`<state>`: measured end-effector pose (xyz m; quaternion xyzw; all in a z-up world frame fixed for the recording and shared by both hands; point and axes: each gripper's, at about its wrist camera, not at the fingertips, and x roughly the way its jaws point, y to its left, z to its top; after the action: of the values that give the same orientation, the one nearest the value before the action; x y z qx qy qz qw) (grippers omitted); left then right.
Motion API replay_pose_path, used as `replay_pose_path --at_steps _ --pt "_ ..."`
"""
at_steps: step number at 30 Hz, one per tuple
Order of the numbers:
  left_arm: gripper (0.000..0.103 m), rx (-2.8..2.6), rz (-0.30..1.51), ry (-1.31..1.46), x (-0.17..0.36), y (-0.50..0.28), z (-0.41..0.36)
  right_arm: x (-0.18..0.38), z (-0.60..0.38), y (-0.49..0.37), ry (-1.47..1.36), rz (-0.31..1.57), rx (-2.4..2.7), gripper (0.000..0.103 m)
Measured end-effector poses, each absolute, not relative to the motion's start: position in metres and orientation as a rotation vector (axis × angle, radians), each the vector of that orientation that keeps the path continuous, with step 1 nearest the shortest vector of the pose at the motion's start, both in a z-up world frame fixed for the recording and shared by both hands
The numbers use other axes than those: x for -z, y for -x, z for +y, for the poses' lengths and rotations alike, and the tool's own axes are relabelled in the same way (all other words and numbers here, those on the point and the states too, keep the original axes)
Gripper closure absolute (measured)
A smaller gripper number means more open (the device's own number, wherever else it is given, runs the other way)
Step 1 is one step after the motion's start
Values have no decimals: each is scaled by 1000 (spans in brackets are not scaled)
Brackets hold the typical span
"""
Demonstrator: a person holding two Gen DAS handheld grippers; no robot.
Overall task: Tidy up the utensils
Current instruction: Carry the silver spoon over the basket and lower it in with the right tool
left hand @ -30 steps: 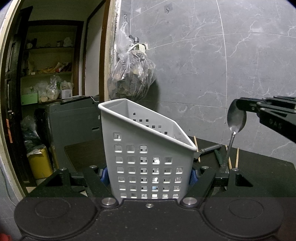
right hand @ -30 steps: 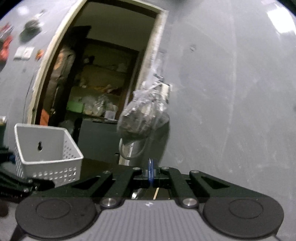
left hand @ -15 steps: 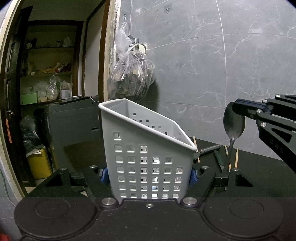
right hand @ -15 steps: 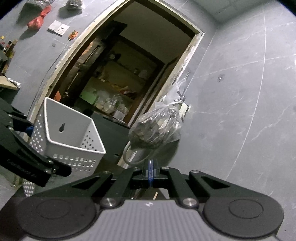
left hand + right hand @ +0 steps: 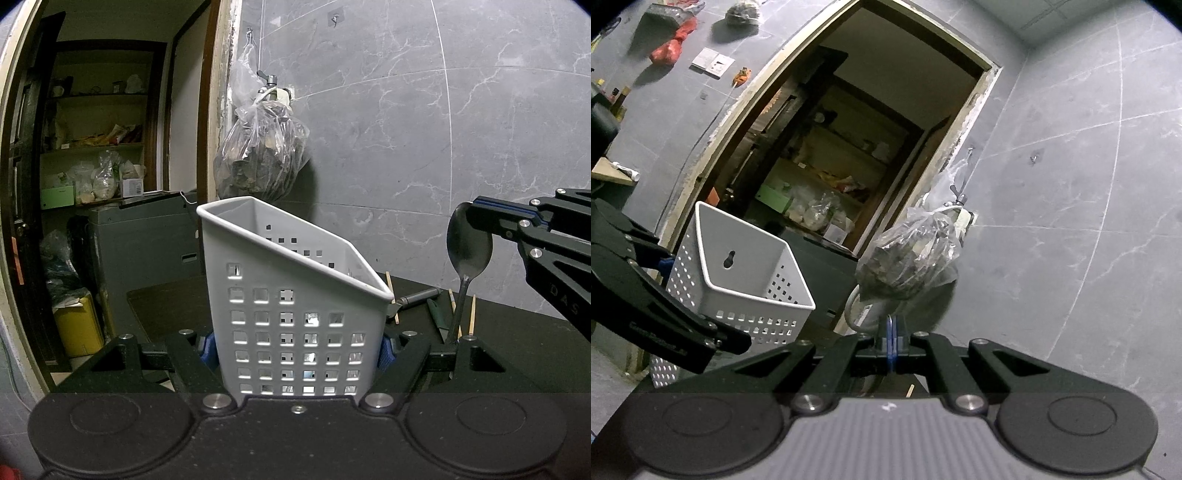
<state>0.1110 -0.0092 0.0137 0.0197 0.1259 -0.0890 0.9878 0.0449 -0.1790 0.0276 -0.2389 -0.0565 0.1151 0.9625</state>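
Spoon (image 5: pixel 468 254) right of basket (image 5: pixel 295 314)

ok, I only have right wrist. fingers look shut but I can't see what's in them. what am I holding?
Observer: A spoon. The right gripper pinches its bowl, and the handle hangs down.
Operator: over the caddy?
Observer: No. In the left wrist view the spoon hangs to the right of the white caddy, outside its rim.
Operator: anything lying on the table?
Observer: Yes. Chopsticks and a metal-handled utensil lie on the black table behind the spoon.
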Motion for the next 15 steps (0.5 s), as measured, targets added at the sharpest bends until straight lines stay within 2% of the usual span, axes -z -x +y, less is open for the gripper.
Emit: replay_pose_path --at_steps 15 --pt "27 179 253 -40 -13 -111 -9 -33 -179 -39 486 -148 -240 103"
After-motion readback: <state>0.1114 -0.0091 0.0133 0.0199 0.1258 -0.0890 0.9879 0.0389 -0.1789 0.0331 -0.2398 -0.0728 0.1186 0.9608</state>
